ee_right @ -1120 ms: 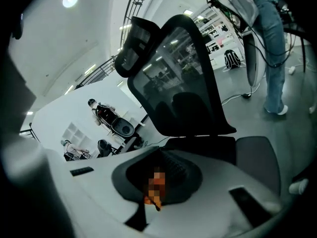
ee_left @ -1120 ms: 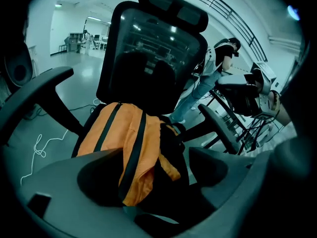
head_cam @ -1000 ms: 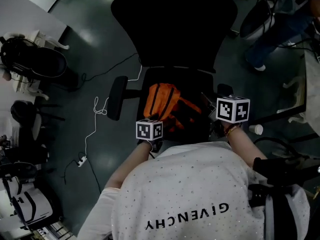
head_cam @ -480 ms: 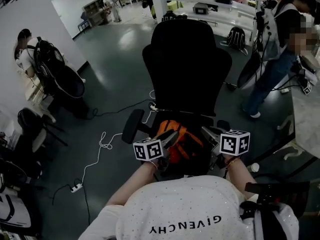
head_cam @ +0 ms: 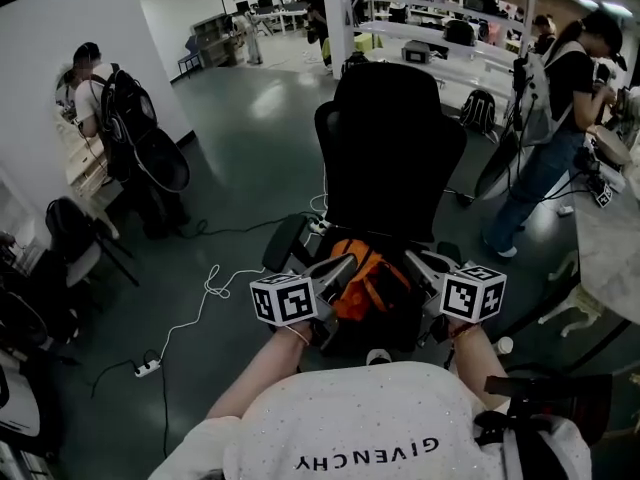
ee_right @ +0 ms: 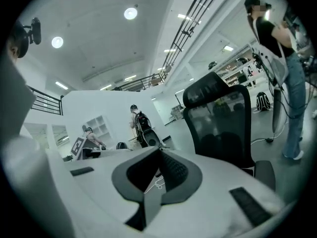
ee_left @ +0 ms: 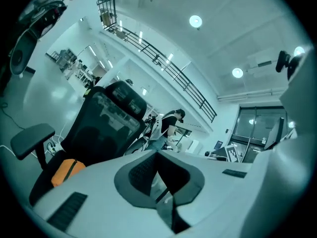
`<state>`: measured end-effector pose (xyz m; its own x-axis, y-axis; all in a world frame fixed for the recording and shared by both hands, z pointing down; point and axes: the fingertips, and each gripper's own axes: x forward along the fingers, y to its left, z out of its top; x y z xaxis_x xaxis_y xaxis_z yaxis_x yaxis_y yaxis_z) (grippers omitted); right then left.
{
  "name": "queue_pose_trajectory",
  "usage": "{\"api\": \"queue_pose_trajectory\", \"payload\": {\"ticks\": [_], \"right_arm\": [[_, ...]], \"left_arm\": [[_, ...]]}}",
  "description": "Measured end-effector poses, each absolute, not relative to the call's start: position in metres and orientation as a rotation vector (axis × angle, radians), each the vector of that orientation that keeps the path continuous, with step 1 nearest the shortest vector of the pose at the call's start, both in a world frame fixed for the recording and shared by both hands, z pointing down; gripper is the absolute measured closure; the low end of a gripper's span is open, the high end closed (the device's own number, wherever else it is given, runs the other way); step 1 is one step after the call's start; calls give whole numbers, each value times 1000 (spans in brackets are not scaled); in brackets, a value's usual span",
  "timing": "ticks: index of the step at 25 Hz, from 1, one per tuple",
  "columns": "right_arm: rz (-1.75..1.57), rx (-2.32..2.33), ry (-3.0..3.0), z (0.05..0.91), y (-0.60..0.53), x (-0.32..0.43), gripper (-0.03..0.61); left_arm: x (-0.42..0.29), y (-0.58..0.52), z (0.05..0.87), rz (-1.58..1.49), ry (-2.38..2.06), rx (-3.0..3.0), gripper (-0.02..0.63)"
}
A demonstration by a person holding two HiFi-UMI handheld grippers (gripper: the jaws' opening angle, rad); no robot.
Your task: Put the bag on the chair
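An orange bag (head_cam: 365, 280) lies on the seat of the black office chair (head_cam: 395, 148). In the left gripper view the bag (ee_left: 67, 170) shows low on the left, below the chair's backrest (ee_left: 111, 123). My left gripper (head_cam: 343, 263) hovers just in front of the bag's left side. Its jaws have just closed and are shut with nothing between them (ee_left: 157, 152). My right gripper (head_cam: 412, 259) is level with it at the bag's right side, also shut and empty (ee_right: 159, 150). The right gripper view shows the chair (ee_right: 223, 123) but not the bag.
A white cable (head_cam: 205, 293) and a power strip (head_cam: 147, 368) lie on the floor to the left. A person with a backpack (head_cam: 100, 98) stands at the far left and another person (head_cam: 565, 118) at the right. Dark chairs (head_cam: 70, 238) line the left wall, and a desk edge (head_cam: 610, 248) is at the right.
Both grippers have risen and drawn back from the bag, which stays on the seat. The head view has tilted up from the seat to take in the room.
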<state>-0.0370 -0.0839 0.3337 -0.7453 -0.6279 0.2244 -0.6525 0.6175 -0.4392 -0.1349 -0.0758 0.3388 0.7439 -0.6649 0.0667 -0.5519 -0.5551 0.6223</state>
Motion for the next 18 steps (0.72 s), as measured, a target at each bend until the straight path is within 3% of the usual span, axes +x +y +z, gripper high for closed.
{"api": "queue_pose_trajectory", "payload": {"ticks": [9,18], "right_arm": [[605,1104,-3034,263,-31,-41,575],[595,1216,-2875,281,3,-39,575]], "left_arm": [[-154,-25,274,-322,-973,2448,612],[-162,10,262,-361,-935,2465,612]]}}
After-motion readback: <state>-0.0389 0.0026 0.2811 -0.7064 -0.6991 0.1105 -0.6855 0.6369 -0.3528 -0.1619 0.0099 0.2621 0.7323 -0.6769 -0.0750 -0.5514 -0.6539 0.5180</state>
